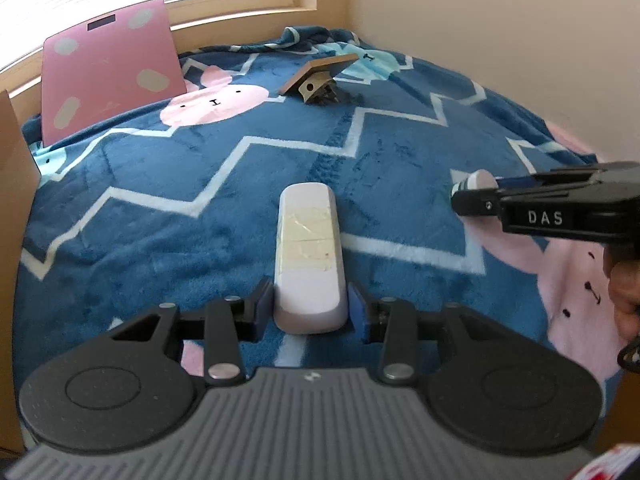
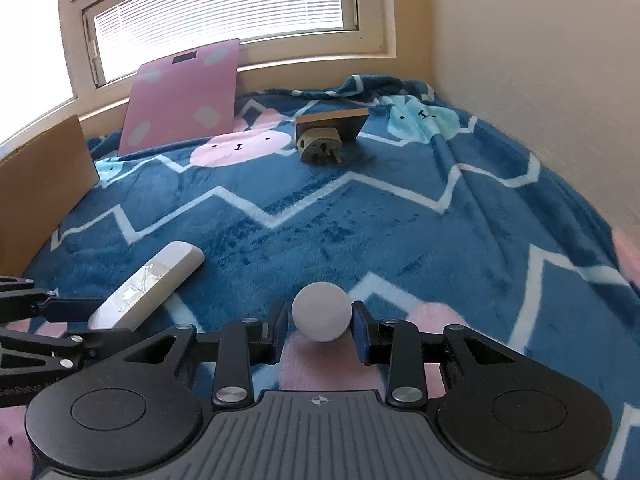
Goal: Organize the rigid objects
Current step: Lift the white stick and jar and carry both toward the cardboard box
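Through your left wrist camera, your left gripper (image 1: pixel 310 306) is clamped on a white oblong block (image 1: pixel 309 256) with a patch of clear tape across its top. The blue pads press on both sides of its near end, and the block juts forward over the blue zigzag blanket (image 1: pixel 200 184). Taking the block as your landmark, a beige wall plug (image 1: pixel 316 90) lies well beyond it on the blanket, touching a tilted cardboard piece (image 1: pixel 320 68). Far beyond and to the left of the block, a pink bathroom scale (image 1: pixel 108 72) leans against the window sill. To the right of the block, your right gripper (image 1: pixel 476 192) reaches in from the side, closed on a white ball (image 1: pixel 482 178); part of your hand (image 1: pixel 624 292) shows at the right edge.

Through your right wrist camera, your right gripper (image 2: pixel 322 320) is narrowed onto the white ball (image 2: pixel 322 312), a pad touching each side. Taking the ball as your landmark, the white oblong block (image 2: pixel 148 288) sits just to its left, held in the dark fingers of your left gripper (image 2: pixel 92 320). The wall plug (image 2: pixel 318 146) and cardboard piece (image 2: pixel 332 122) lie well beyond the ball, and the pink scale (image 2: pixel 180 96) stands further back to the left. A brown cardboard panel (image 2: pixel 44 188) stands at the blanket's (image 2: pixel 400 220) left edge.
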